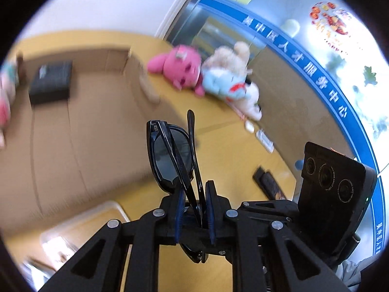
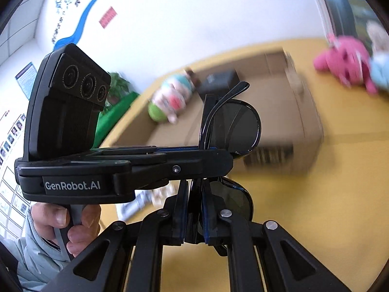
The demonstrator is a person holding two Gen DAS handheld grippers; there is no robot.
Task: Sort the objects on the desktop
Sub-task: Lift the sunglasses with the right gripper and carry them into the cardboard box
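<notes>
Black sunglasses (image 1: 170,155) with folded arms are held above the yellow desk (image 1: 233,150) by both grippers. My left gripper (image 1: 194,194) is shut on them at one end; in the right wrist view it (image 2: 209,149) crosses the frame sideways and clamps the upper lens part (image 2: 238,124). My right gripper (image 2: 195,194) is shut on the lower part of the sunglasses (image 2: 231,199). An open cardboard box (image 1: 80,112) lies behind, with a black case (image 1: 51,81) inside; the box also shows in the right wrist view (image 2: 274,121).
A pink plush (image 1: 180,69) and a white-and-blue plush (image 1: 231,80) lie on the desk by the glass wall. Another plush (image 2: 170,99) lies in the box's far end. A white tray (image 1: 73,233) is at lower left. A dark flat item (image 1: 267,185) lies right.
</notes>
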